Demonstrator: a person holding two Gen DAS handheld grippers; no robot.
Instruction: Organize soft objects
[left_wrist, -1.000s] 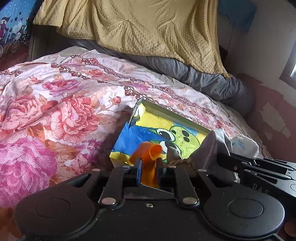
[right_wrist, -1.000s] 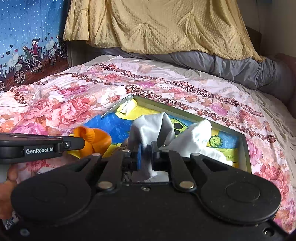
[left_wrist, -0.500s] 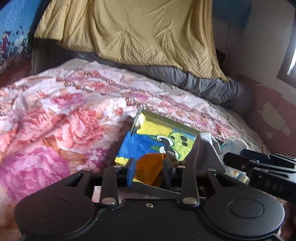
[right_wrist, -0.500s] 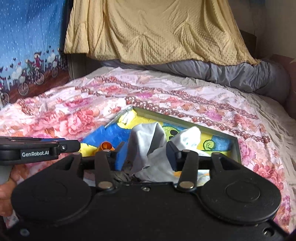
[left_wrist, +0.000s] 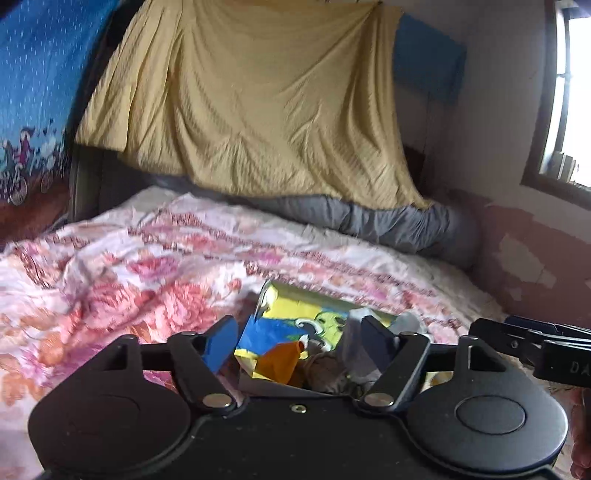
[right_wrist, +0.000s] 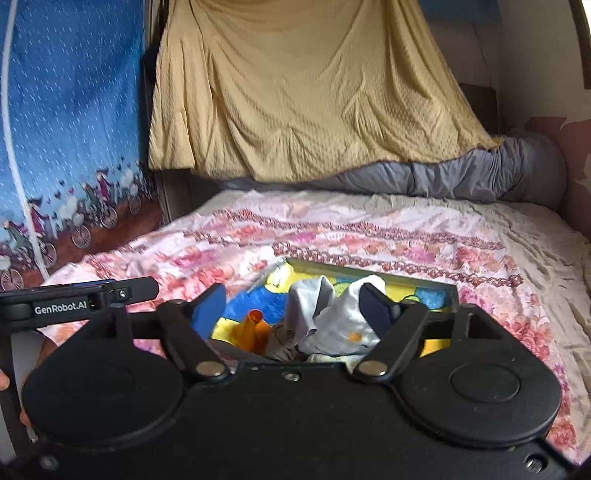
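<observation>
A shallow box with a yellow and blue cartoon print lies on the flowered bedspread. An orange cloth and a grey cloth rest in it. My left gripper hangs above and short of the box; its jaws are opening, with the pads clear of the cloth. In the right wrist view the box holds the orange cloth and a white and grey cloth. My right gripper is also opening, gripping nothing. Each gripper shows in the other's view, the right and the left.
A yellow blanket hangs over the headboard above a rolled grey quilt. A blue curtain with bicycles stands at the left. A wall with a window closes the right side. A hand shows at the left edge.
The left gripper has let go of the orange cloth and the right has let go of the white and grey cloth. Both jaws have spread wide, and both grippers have drawn back and up from the box.
</observation>
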